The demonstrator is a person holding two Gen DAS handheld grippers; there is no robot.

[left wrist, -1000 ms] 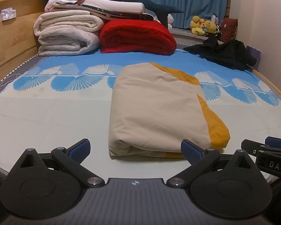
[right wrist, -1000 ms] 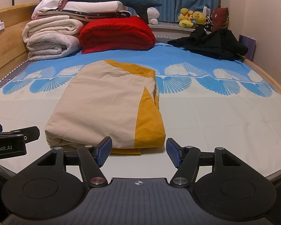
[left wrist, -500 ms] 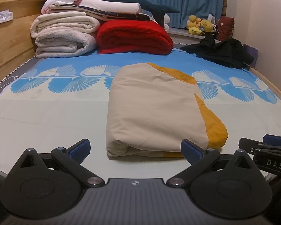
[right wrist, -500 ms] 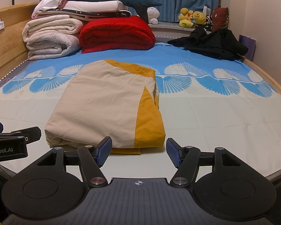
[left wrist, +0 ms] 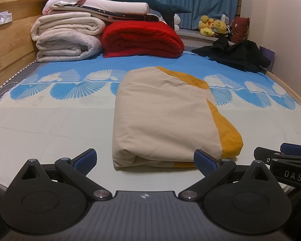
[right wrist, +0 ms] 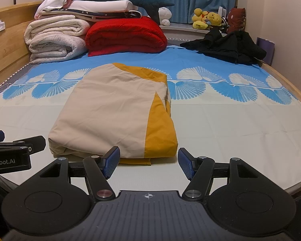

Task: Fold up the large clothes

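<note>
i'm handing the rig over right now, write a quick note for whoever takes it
Left gripper: open, empty, hovering just short of the near edge of the folded piece.
Right gripper: open, empty, level with the same near edge, towards its mustard side.
Beige and mustard cloth: lies folded into a compact rectangle in the middle of the bed, touched by neither gripper.
Black garment: crumpled in a heap at the far right of the bed, not folded.
Done: the beige and mustard piece looks finished.
Left: probably the black garment next; whether the folded piece needs another fold or moving to the stack of folded bedding cannot be told.
</note>
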